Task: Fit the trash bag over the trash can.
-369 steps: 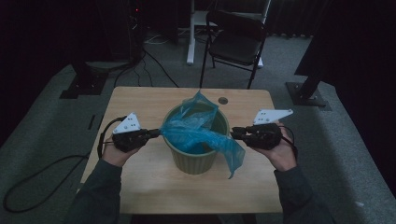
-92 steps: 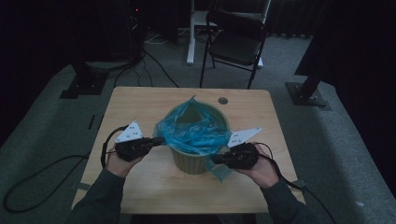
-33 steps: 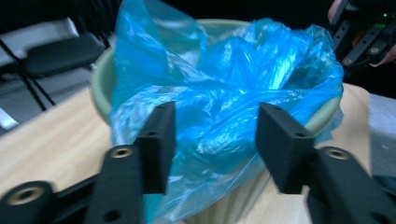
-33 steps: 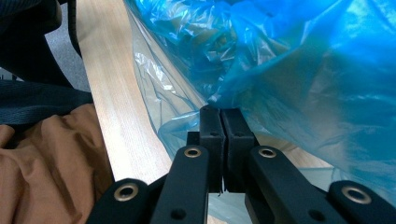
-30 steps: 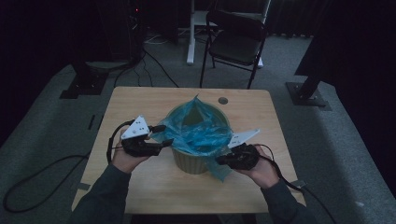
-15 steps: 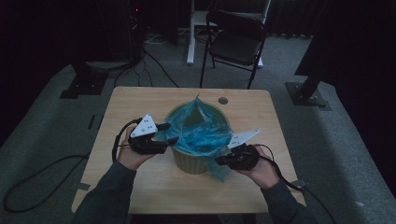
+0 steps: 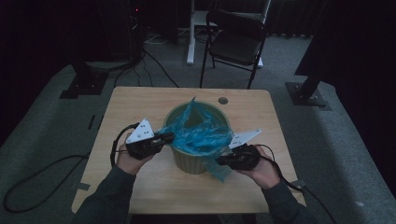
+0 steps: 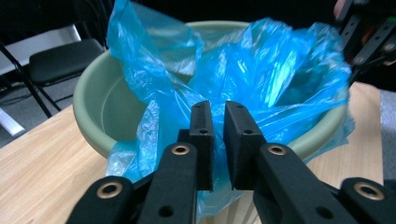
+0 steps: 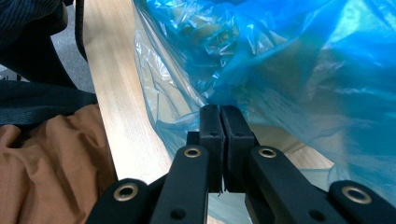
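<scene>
High view: blue bag (image 7: 201, 135) draped in green bin (image 7: 194, 161) mid-table (image 7: 140, 100), left gripper (image 7: 164, 138) and right gripper (image 7: 223, 161) at opposite rims.

Left gripper view: jaws just closing, narrow, bag edge between.

Right gripper view: jaws clamped on bag.

The blue bag (image 7: 201, 135) hides most of the inside of the green bin (image 7: 194, 161). In the right gripper view the bag runs off the top and right edges. Whether film lies between the left gripper's (image 8: 218, 135) near-closed jaws cannot be told.
</scene>
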